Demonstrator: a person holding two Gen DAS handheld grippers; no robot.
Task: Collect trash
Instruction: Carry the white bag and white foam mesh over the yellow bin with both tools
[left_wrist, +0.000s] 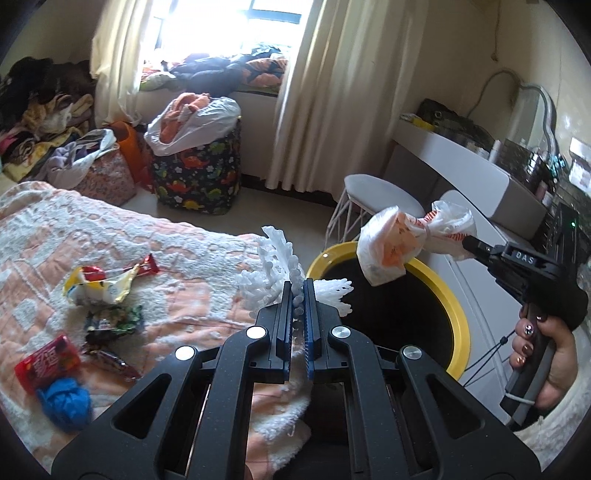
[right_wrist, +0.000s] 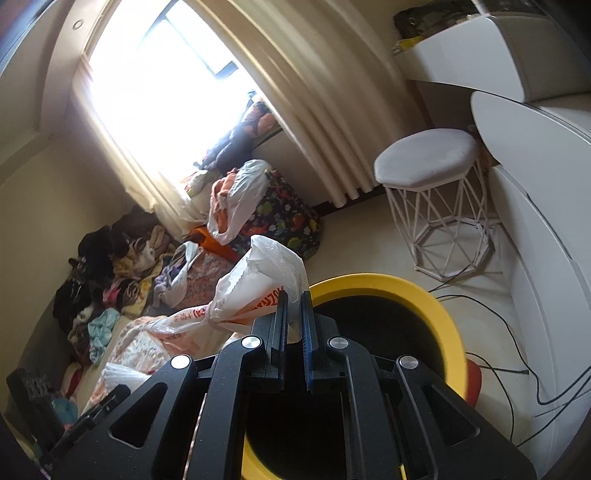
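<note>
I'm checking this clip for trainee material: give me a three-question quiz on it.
1. True or false: the left gripper is shut on white foam netting.
2. What does the right gripper hold? A) red wrapper B) knotted white plastic bag with orange print C) blue glove
3. Which colour is the rim of the black bin?

Key: 1 true; 2 B; 3 yellow.

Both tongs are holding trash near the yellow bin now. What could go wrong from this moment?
1. The right tongs pinch only an edge of the knotted plastic bag, which hangs over the yellow bin's rim; it may slip and land outside.
2. The white foam net in the left tongs is not yet over the bin; released early, it would likely drop on the bed blanket.
3. Loose wrappers remain on the blanket.
</note>
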